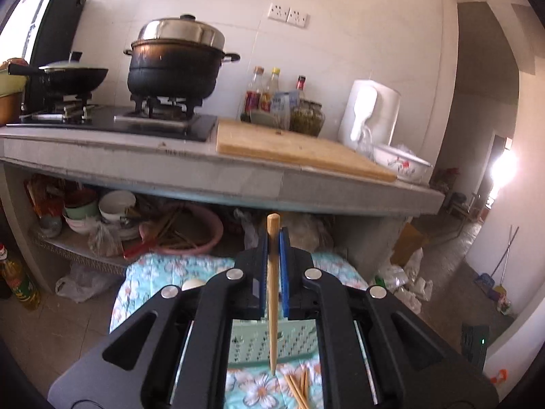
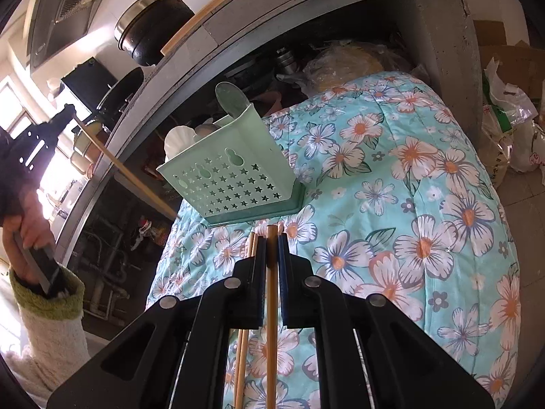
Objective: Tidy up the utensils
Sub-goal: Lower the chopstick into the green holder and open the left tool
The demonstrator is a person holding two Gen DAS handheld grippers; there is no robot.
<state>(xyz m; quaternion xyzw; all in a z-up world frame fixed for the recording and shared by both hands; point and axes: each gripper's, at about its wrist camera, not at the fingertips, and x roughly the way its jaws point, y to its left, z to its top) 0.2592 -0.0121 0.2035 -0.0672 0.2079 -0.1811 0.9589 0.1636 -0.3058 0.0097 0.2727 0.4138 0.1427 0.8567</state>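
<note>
In the left wrist view my left gripper [image 1: 273,238] is shut on a wooden chopstick [image 1: 273,293] that runs upright between the blue pads, its thin tip hanging over the pale green utensil basket [image 1: 259,344]. More chopsticks [image 1: 299,388] lie on the floral cloth [image 1: 163,272] below. My right gripper [image 2: 271,243] is shut on another chopstick [image 2: 270,323], just in front of the star-holed basket [image 2: 231,177], which holds a green spoon [image 2: 230,97] and a white spoon [image 2: 177,139]. Two loose chopsticks [image 2: 242,347] lie beside it. The left gripper [image 2: 69,110] shows at far left with its chopstick [image 2: 126,170].
A tiled counter [image 1: 238,173] carries a gas stove, a black steamer pot [image 1: 173,68], a wok, a cutting board [image 1: 299,150], bottles and a bowl. The shelf beneath holds bowls and a pink basin [image 1: 190,231]. Bags [image 2: 504,126] stand on the floor at right. A hand [image 2: 27,225] grips the left tool.
</note>
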